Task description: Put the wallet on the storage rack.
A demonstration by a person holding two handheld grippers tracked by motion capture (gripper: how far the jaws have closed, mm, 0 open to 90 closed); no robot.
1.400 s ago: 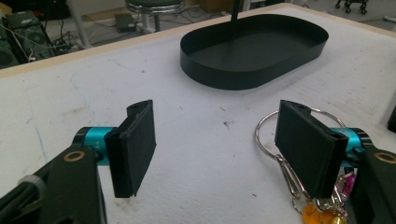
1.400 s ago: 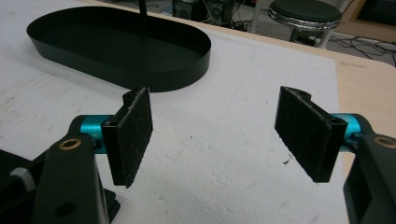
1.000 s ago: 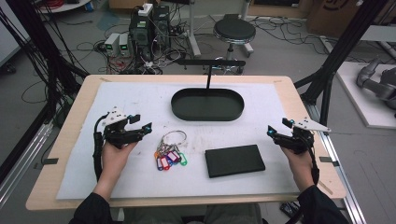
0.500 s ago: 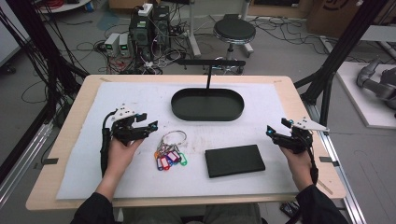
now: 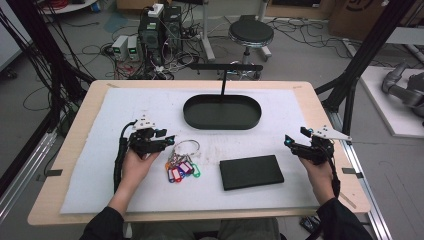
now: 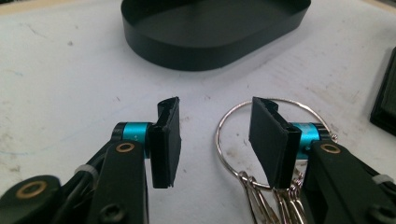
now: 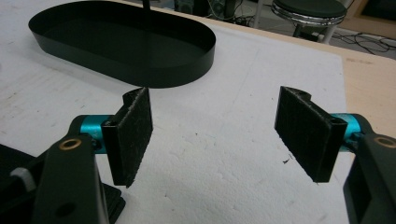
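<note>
A bunch of keys with coloured tags (image 5: 181, 170) lies on the white mat, its big wire ring (image 5: 187, 146) pointing away from the person. My left gripper (image 5: 167, 140) sits low at that ring and its jaws have just been closing. In the left gripper view the ring's (image 6: 299, 103) left arc lies between the jaws of the gripper (image 6: 215, 135); the right pad (image 6: 268, 135) stands over the ring, and neither pad presses on the wire. My right gripper (image 5: 290, 141) rests at the mat's right side, open (image 7: 215, 135), with bare mat between its pads.
A black oval tray (image 5: 222, 125) sits at the mat's far middle, with a T-shaped black stand (image 5: 223, 80) behind it. A flat black rectangular case (image 5: 251, 171) lies right of the keys. The wooden table edge (image 5: 345, 190) runs close by the right hand.
My left gripper has slid right and slightly down onto the key ring, and its jaws have narrowed. The right gripper, keys, case and tray have not moved.
</note>
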